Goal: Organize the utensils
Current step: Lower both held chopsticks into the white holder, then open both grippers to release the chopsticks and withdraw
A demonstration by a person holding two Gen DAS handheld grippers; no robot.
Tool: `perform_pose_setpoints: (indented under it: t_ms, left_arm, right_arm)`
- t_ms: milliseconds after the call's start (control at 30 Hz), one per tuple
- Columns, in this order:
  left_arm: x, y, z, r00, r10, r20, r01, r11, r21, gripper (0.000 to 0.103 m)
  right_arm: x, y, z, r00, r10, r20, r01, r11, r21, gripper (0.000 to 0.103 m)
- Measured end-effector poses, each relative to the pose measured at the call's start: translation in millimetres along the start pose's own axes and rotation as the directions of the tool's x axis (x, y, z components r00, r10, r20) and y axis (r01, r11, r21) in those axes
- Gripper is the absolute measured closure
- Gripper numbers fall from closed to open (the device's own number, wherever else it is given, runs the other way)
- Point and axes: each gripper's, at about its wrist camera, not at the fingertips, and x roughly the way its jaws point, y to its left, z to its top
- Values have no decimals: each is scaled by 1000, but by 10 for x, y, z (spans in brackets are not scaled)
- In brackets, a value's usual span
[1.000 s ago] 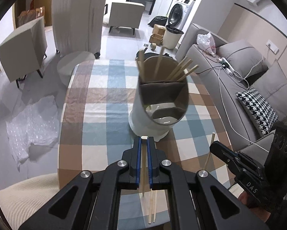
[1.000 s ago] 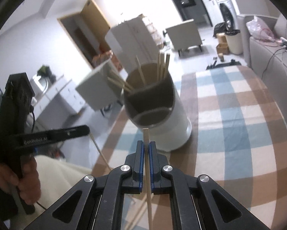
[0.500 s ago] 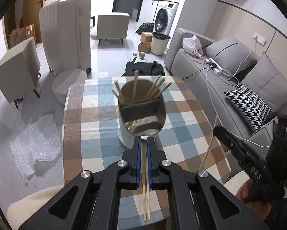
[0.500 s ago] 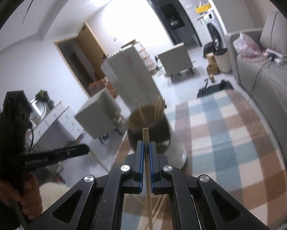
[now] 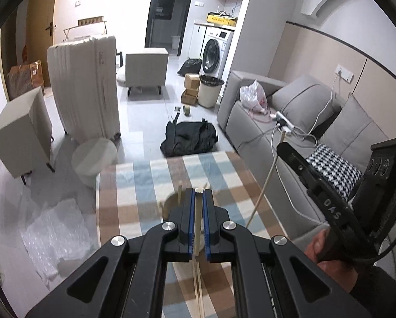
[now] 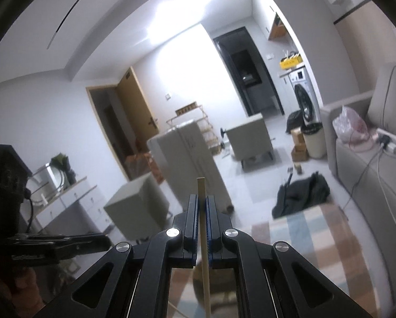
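Jaws of left gripper (image 5: 198, 196) and right gripper (image 6: 202, 206) each clamp a chopstick (image 5: 198, 220), raised above the checked counter (image 5: 134, 185). Holder (image 5: 171, 204) mostly hidden; neither stick deposited, insertion outstanding.

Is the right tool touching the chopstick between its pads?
Touching. The right wrist view shows the right tool closed on the chopstick, both blue pads pressing its sides.

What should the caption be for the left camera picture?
Left gripper pinching a chopstick above the checked table.
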Motion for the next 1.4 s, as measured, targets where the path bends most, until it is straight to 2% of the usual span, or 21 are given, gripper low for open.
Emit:
perform_pose_setpoints:
  t_ms: [200, 433, 633, 833, 1167, 1400]
  left_arm:
    - [232, 80, 306, 1000, 7, 27, -8, 999, 34, 102]
    - [558, 287, 331, 999, 27, 25, -28, 998, 51, 102]
    - [824, 442, 277, 1000, 19, -10, -18, 1000, 24, 102]
    - [882, 423, 227, 1000, 8, -29, -7, 1000, 26, 102]
    - [992, 416, 146, 996, 3, -87, 0, 1000, 28, 102]
    - [1119, 430, -28, 987, 3, -163, -1, 1000, 13, 102]
  right_arm:
    - [341, -43, 165, 997, -31, 70, 27, 998, 51, 99]
    - [811, -224, 24, 990, -103, 93, 91, 988, 122, 99]
    - [1094, -304, -193, 989, -135, 65, 126, 985, 118, 99]
    - [1226, -298, -368, 989, -144, 28, 142, 987, 71, 99]
    - [1206, -258, -546, 992, -123, -23, 123, 992, 13, 99]
    - [1099, -265, -742, 990, -85, -113, 81, 996, -45, 99]
